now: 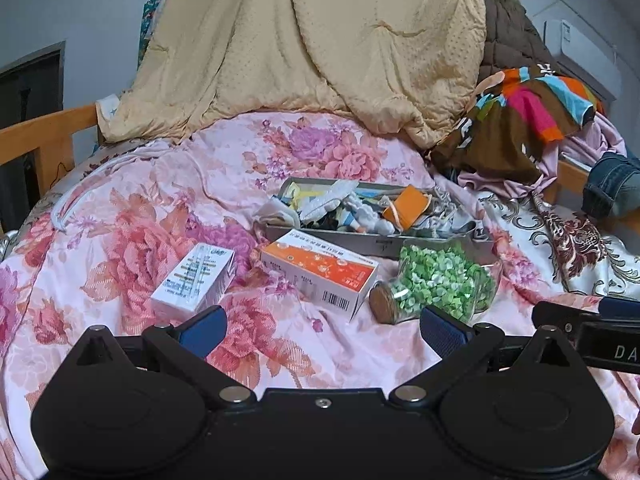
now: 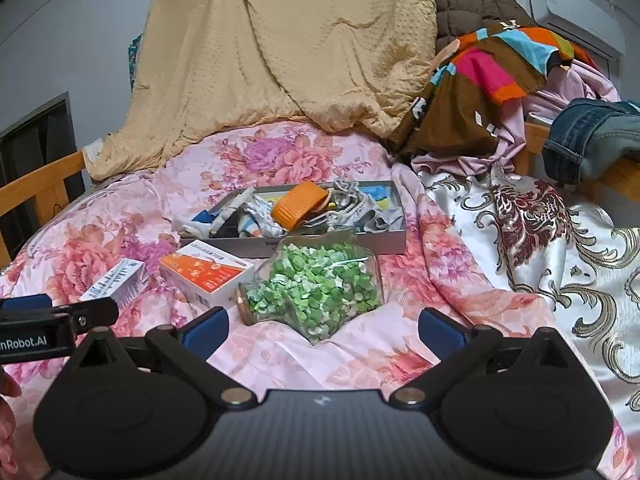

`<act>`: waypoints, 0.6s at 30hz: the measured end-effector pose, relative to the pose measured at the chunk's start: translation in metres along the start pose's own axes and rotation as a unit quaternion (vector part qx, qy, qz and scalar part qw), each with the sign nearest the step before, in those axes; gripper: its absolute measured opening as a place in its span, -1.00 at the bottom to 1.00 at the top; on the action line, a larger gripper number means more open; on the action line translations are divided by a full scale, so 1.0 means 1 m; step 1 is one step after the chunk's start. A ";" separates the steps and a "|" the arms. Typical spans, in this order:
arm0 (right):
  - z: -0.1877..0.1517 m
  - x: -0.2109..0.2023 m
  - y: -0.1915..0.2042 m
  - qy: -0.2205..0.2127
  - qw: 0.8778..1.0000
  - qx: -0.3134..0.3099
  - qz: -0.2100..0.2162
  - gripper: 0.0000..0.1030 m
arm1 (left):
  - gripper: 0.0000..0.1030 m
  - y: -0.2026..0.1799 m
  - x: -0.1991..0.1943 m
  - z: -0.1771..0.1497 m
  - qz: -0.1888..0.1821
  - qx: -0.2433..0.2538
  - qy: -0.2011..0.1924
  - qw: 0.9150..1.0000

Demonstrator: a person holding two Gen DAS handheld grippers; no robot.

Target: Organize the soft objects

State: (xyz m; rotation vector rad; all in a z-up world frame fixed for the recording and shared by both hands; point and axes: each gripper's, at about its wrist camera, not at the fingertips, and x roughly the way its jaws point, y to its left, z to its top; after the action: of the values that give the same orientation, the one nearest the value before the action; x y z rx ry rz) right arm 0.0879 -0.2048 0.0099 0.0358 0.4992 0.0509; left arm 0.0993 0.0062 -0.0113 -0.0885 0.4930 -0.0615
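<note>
Pink flowered cloth covers the bed (image 1: 132, 208). The left tool (image 1: 320, 332) is held with its fingers apart and empty, and the right tool (image 2: 322, 330) likewise. The soft objects (image 1: 360, 206) are seen piled in a grey box (image 1: 384, 242), lying straight ahead of both tools, beyond a jar of green pieces (image 2: 316, 292). The box's long axis runs across both views. Neither tool seems clearly nearer.

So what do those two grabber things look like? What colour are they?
Both are black, with two blue padded fingers each and round silver bolts at the joints. The left gripper has a plain black body with a small screw in the middle. The right gripper has a woven, carbon-looking body with a tiny pale logo. White lettering runs along each one's side. No cables or sleeves show.
</note>
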 end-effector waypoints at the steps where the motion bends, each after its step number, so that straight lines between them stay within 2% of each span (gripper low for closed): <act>1: 0.000 0.000 0.000 -0.001 1.000 0.000 -0.002 0.99 | 0.98 0.000 0.001 -0.001 0.001 -0.002 0.002 1.000; 8: -0.003 0.002 0.002 -0.004 1.000 -0.014 -0.001 0.99 | 0.98 0.002 0.004 -0.004 0.015 -0.008 0.006 1.000; 18: -0.005 0.005 0.003 0.005 1.000 -0.017 -0.002 0.99 | 0.98 0.001 0.006 -0.005 0.016 -0.004 0.011 1.000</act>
State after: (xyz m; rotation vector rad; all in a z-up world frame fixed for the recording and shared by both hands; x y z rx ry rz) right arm 0.0896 -0.2016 0.0030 0.0014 0.5075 0.0547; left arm 0.1026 0.0063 -0.0185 -0.0890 0.5174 -0.0296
